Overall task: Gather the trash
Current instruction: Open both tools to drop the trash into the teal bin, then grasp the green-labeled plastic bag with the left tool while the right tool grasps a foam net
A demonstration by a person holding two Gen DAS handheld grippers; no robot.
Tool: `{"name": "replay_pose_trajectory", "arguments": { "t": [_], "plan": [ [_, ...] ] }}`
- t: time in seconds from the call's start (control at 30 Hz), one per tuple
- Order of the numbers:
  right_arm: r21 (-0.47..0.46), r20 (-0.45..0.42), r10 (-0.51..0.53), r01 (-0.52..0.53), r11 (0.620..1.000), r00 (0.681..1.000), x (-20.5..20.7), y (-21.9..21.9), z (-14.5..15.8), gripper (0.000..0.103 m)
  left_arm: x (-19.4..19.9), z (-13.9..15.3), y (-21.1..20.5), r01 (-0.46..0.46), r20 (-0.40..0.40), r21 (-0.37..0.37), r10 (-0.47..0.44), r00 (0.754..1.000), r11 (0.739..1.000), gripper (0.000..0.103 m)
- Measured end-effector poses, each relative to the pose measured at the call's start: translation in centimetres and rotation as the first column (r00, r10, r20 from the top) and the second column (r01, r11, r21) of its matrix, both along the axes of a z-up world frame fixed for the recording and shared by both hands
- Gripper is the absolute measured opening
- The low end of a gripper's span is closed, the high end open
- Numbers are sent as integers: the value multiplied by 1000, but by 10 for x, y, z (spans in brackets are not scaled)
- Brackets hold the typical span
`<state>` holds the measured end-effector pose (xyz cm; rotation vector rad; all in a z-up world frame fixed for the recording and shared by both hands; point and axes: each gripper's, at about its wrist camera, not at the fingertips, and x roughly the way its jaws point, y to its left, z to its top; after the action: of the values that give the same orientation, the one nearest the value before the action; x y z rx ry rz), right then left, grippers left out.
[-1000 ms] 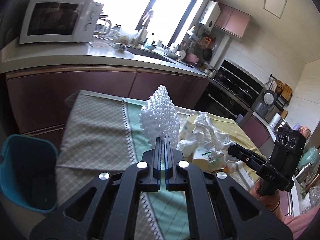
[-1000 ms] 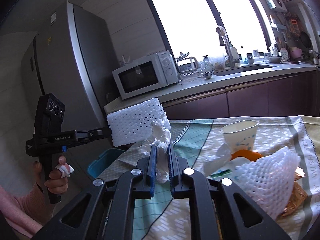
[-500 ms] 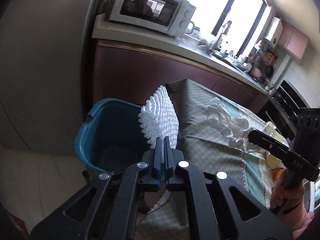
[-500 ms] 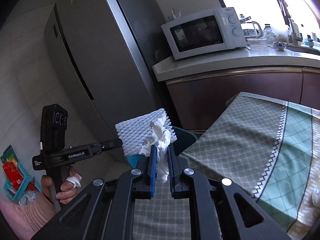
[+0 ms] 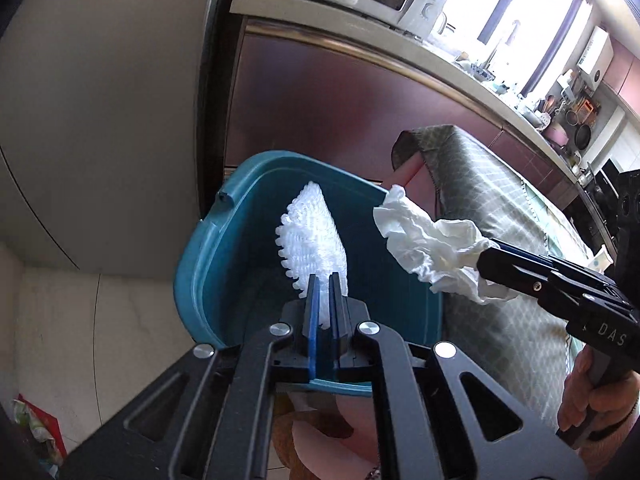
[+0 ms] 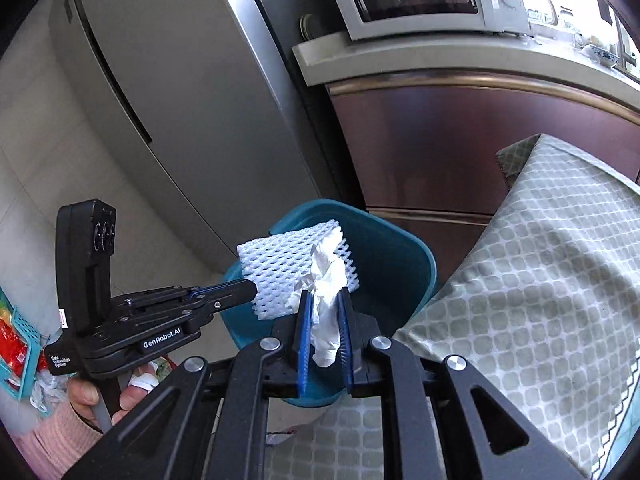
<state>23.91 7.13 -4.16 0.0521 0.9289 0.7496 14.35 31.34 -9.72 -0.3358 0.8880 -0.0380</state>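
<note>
My right gripper (image 6: 323, 320) jaws are opening around the crumpled tissue (image 6: 326, 300), and my left gripper (image 5: 325, 304) is clamped on the white foam net (image 5: 316, 236); both hang over the teal bin (image 5: 208, 264). Best to release only while well inside the bin's rim, clear of the tablecloth (image 6: 540, 280) beside the bin.

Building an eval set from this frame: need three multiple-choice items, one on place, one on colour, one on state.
1. Where is the foam net? A on the table; B over the bin; C on the counter.
2. What colour is the bin? A teal; B red; C white.
3. What is between the right gripper fingers? A nothing; B a cup; C a crumpled tissue.

B: the left gripper holds the net above the bin's opening.
A: rim and walls are teal.
C: white tissue sits between the blue pads as the jaws open.
</note>
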Motion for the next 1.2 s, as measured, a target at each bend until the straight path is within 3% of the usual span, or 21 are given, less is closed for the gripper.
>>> {"name": "replay_pose_trajectory", "arguments": {
  "t": [0.33, 0.5, 0.67, 0.83, 0.93, 1.2],
  "plan": [
    [17, -6, -20, 20, 1000, 1000, 2, -4, -5, 28, 4, -8, -14, 13, 0, 12, -13, 1000, 1000, 13],
    [67, 26, -24, 22, 997, 999, -10, -27, 5, 28, -9, 11, -29, 39, 65, 15, -40, 997, 999, 20],
    [99, 100, -38, 29, 995, 994, -38, -71, 28, 33, -26, 43, -64, 121, 157, 32, -125, 980, 992, 31],
    [131, 181, -112, 89, 987, 977, -71, -128, 52, 38, -39, 70, -120, 248, 243, 52, -253, 936, 967, 39],
    [144, 211, -176, 148, 979, 962, -91, -165, 62, 39, -46, 78, -160, 340, 271, 58, -342, 900, 939, 41],
    [142, 266, -406, 381, 914, 874, -152, -270, 65, 41, -68, 79, -274, 557, 263, 54, -550, 793, 829, 42]
  ]
}}
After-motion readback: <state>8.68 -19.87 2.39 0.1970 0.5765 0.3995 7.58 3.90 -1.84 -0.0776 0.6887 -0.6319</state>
